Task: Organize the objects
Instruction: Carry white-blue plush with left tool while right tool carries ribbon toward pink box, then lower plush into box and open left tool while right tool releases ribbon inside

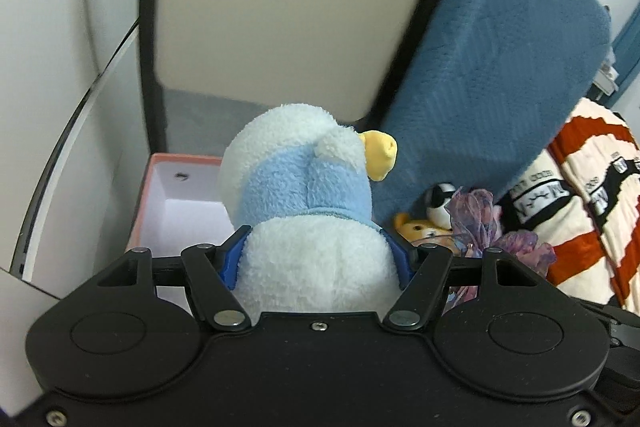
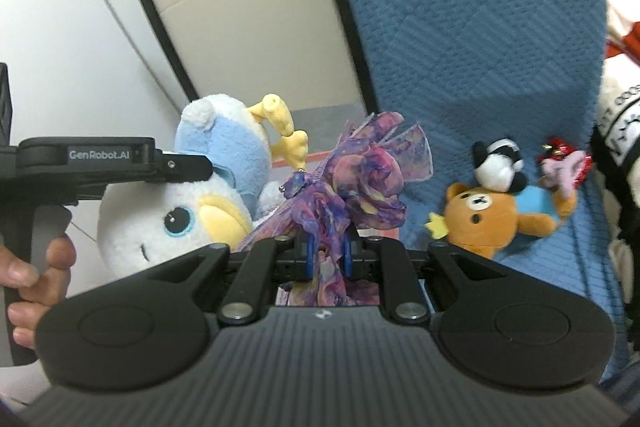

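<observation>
My left gripper (image 1: 318, 259) is shut on a white and light-blue plush duck (image 1: 304, 195) with yellow feet, held over a pink box (image 1: 160, 203) with a white inside. The duck also shows in the right wrist view (image 2: 180, 211), head down, under the left gripper's body. My right gripper (image 2: 328, 255) is shut on a purple gauzy fabric bundle (image 2: 360, 183), lifted above the blue bed cover. The same bundle shows at the right of the left wrist view (image 1: 484, 223).
An orange bear plush (image 2: 476, 219), a black-and-white plush (image 2: 496, 163) and a red and pink trinket (image 2: 564, 163) lie on the blue quilted cover (image 2: 480, 27). A beige panel with a black frame (image 1: 260, 7) stands behind the box. A striped knit (image 1: 580, 195) lies at right.
</observation>
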`<state>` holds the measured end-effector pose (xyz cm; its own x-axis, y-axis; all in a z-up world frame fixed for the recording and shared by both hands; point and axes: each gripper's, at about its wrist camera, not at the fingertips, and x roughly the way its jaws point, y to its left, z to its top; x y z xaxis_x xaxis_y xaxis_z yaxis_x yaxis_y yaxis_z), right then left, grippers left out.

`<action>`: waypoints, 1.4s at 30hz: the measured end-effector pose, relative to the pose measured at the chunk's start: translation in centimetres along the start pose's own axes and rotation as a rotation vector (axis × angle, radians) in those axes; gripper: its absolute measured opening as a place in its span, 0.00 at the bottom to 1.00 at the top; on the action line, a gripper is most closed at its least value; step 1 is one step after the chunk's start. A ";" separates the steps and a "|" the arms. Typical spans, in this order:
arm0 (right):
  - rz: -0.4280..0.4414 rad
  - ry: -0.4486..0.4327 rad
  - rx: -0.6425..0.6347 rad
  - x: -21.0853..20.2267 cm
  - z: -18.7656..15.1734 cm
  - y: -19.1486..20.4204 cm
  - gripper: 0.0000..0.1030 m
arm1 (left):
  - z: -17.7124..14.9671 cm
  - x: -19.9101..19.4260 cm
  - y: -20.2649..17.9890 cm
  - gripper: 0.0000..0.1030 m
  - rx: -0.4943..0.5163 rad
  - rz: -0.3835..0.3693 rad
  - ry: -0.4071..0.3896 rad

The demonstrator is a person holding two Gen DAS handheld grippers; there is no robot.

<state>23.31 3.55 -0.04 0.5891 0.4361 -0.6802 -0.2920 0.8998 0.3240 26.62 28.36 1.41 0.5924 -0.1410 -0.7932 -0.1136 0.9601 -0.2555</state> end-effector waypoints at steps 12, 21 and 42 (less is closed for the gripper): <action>-0.012 0.121 -0.044 8.0 -3.1 3.0 0.17 | -2.2 4.9 8.1 0.63 -0.058 0.068 0.089; -0.035 0.199 -0.043 12.1 -4.8 3.4 0.17 | -3.3 7.7 11.3 0.63 -0.068 0.108 0.139; 0.000 0.128 -0.072 8.5 -3.4 4.5 0.53 | -2.2 2.8 11.8 0.75 -0.051 0.070 0.039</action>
<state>24.40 11.24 -6.59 0.4892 0.4274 -0.7602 -0.3479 0.8950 0.2793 25.15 38.70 -5.07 0.5501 -0.0838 -0.8309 -0.1951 0.9545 -0.2254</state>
